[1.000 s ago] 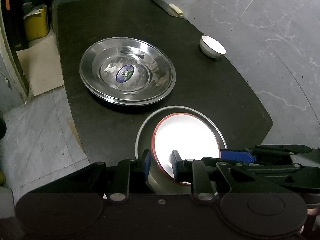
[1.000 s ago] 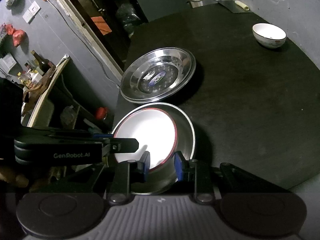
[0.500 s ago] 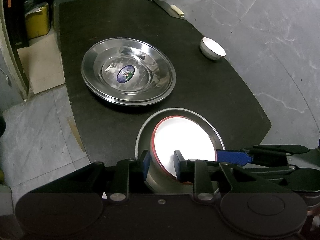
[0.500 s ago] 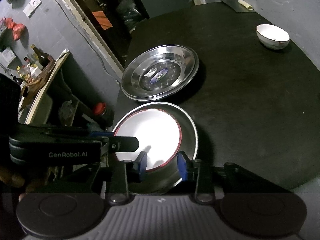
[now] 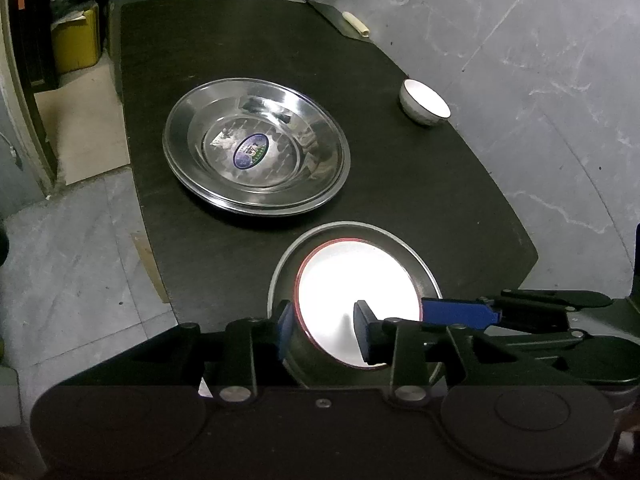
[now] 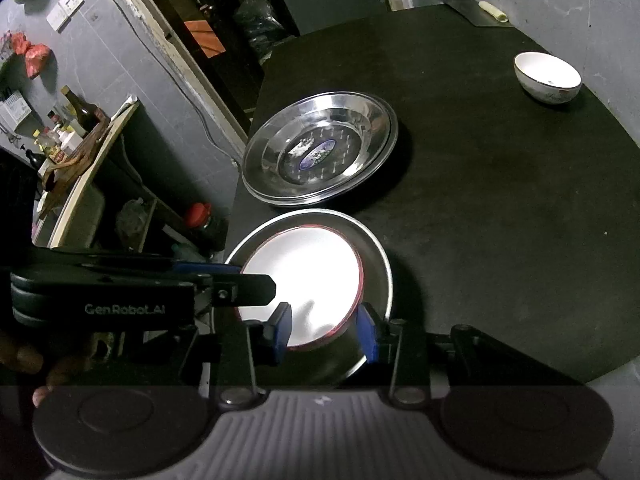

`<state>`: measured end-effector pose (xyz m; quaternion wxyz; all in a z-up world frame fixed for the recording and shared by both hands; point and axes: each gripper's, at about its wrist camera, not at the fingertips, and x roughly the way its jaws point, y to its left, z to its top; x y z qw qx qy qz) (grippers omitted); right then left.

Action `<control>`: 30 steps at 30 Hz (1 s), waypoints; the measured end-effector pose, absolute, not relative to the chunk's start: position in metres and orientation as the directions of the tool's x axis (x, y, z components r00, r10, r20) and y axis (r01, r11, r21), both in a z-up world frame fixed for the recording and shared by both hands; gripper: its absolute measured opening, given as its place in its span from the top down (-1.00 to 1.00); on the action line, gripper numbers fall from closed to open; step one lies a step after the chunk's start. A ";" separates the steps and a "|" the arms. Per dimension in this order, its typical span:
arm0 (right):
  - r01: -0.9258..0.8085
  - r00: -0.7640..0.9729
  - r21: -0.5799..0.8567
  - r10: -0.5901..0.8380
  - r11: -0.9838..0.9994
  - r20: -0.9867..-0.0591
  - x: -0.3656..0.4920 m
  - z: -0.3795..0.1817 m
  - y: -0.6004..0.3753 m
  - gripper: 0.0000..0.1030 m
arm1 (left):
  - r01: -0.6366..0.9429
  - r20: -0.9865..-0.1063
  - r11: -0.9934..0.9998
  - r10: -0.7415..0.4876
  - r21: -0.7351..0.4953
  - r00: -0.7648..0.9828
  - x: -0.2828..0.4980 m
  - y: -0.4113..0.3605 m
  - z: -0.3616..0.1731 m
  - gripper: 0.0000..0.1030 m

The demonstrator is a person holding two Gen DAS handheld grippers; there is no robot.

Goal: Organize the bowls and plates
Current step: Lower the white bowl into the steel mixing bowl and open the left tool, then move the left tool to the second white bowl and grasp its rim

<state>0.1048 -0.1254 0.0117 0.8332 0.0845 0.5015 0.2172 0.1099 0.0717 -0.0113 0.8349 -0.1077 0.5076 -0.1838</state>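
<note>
A white red-rimmed plate (image 5: 352,288) (image 6: 308,272) lies inside a steel bowl (image 5: 352,226) (image 6: 376,248) at the near edge of the black table (image 5: 400,184). My left gripper (image 5: 323,332) straddles the bowl's near-left rim, one finger outside and one over the plate. Its jaws are opening and the pads stand off the rim. My right gripper (image 6: 325,332) straddles the near-right rim the same way, also opening. Each gripper shows from the side in the other's view, the right gripper (image 5: 440,314) and the left gripper (image 6: 248,278). Stacked steel plates (image 5: 256,152) (image 6: 320,152) sit behind the bowl. A small white bowl (image 5: 424,102) (image 6: 547,76) stands far right.
A cleaver with a pale handle (image 5: 352,24) (image 6: 492,10) lies at the table's far edge. Left of the table, the floor drops away beside a shelf of bottles (image 6: 68,128) and a yellow box (image 5: 76,44). A person's fingers (image 6: 24,356) hold the left gripper.
Both grippers' jaws have widened around the steel bowl's rim, letting go of it. The hands and the dishes stay where they were.
</note>
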 end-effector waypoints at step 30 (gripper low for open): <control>0.025 0.641 0.455 0.335 0.890 -0.691 0.174 0.004 -0.255 -0.99 | 0.200 -0.766 0.950 -0.312 -0.240 0.561 0.246 0.014 0.013 -0.98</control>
